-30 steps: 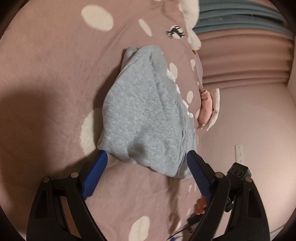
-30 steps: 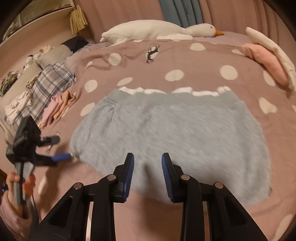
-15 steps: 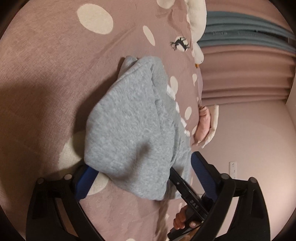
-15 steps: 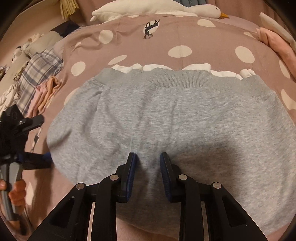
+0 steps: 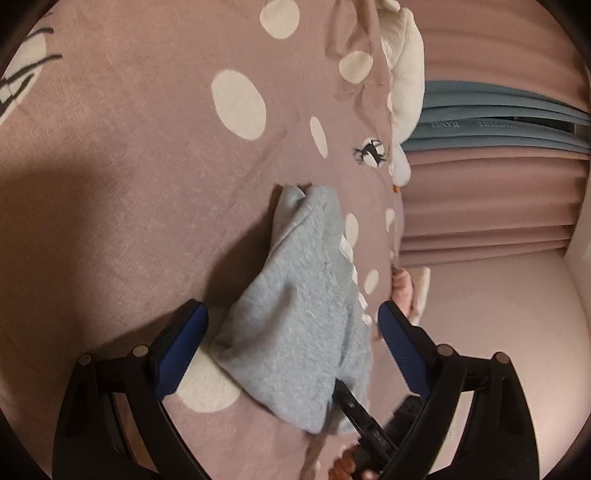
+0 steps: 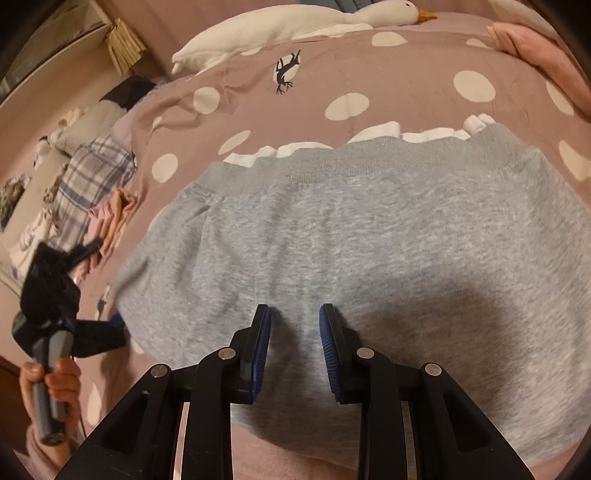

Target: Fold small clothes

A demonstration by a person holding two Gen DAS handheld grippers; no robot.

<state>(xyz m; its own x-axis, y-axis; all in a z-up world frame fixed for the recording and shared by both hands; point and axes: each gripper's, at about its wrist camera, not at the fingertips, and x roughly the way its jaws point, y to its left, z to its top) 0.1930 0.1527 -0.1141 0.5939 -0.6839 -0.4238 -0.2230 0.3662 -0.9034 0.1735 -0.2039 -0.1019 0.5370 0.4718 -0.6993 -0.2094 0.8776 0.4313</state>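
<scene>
Right wrist view: right gripper (image 6: 294,314) fingers apart over grey garment (image 6: 369,240); left gripper (image 5: 291,317) fingers apart. Risk: shallow pinch, fabric slips, fold skews.

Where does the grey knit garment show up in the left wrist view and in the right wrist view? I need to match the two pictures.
Left wrist: the grey knit garment lies lower centre, running up the frame between the left gripper's spread fingers.
Right wrist: it fills the centre and right, with the right gripper over its near part.
Shared landmark: the white goose plush, top right in the left view, top centre in the right.
</scene>
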